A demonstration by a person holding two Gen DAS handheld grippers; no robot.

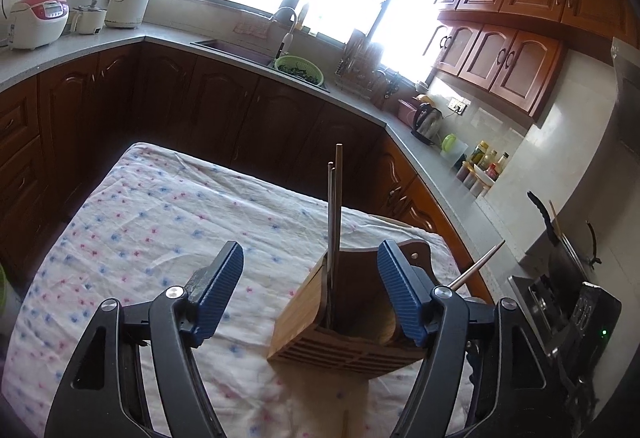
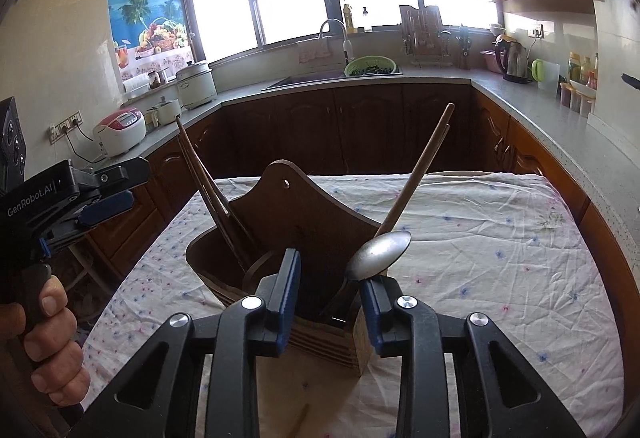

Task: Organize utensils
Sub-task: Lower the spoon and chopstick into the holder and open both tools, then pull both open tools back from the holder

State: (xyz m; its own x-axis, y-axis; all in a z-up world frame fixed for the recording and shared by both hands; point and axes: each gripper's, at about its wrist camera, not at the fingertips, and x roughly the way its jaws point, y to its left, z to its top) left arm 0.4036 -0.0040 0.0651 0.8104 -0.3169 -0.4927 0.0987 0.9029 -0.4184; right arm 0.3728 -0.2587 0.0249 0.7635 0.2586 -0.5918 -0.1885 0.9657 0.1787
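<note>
A wooden utensil holder stands on the cloth-covered table. It also shows in the right wrist view. Chopsticks stand upright in it, and in the right wrist view they lean left. A wooden-handled utensil leans right. A metal spoon sits bowl-up in the holder, resting on my right finger pad. My right gripper is open just above the holder, empty. My left gripper is open and empty, to the holder's left; it also shows in the right wrist view.
Dark wooden cabinets and a grey counter wrap around the table. A sink with a green colander, a rice cooker, a kettle and jars stand on the counter. A stove with a pan is at the right.
</note>
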